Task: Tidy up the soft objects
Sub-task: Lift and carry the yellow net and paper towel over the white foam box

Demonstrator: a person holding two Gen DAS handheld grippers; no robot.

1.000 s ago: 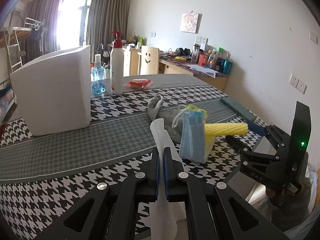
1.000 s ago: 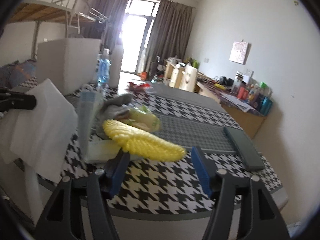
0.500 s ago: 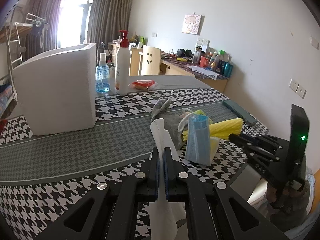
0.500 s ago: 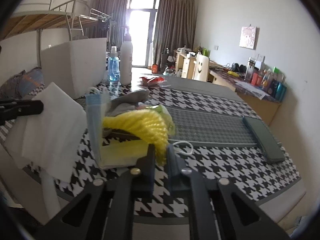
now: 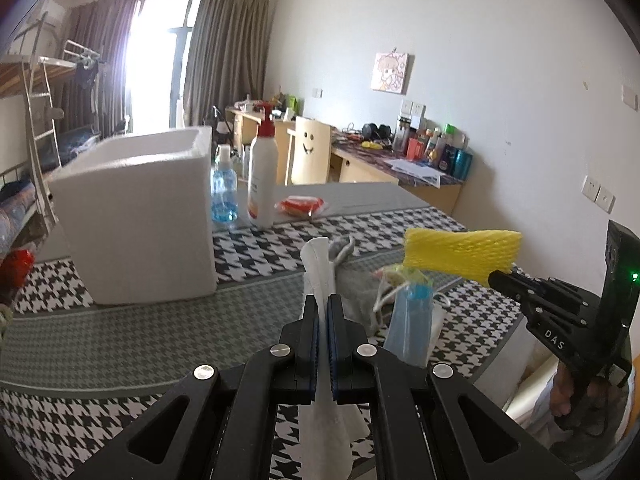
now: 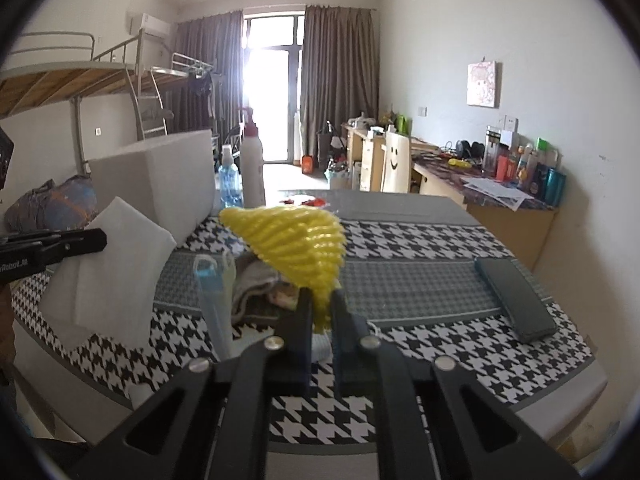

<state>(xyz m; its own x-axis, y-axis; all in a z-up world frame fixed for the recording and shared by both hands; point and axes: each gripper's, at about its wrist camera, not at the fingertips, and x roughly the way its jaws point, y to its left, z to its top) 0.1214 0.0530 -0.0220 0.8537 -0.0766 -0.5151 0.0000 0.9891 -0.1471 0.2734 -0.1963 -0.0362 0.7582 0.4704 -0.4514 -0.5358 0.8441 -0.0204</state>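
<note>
My left gripper (image 5: 323, 300) is shut on a white tissue (image 5: 320, 268) that sticks up above the pads and hangs below them; the same tissue (image 6: 116, 268) fills the left of the right wrist view. My right gripper (image 6: 321, 300) is shut on a yellow foam net (image 6: 292, 240), lifted off the pile; the yellow foam net (image 5: 460, 254) also juts left from that gripper (image 5: 494, 276) in the left wrist view. On the houndstooth table (image 5: 120, 344) remains a heap: a blue face mask (image 5: 412, 324), grey cloth (image 6: 256, 284) and a yellow-green bag (image 5: 404, 276).
A white foam box (image 5: 136, 220) stands at the table's left. Behind it are a blue spray bottle (image 5: 224, 196), a white pump bottle (image 5: 262, 176) and a red packet (image 5: 300, 205). A dark flat case (image 6: 516, 300) lies at the right. A cluttered desk (image 6: 480, 188) lines the wall.
The right gripper closed on the yellow foam net and lifted it off the pile. The left gripper rose a little, still clamped on the tissue.
</note>
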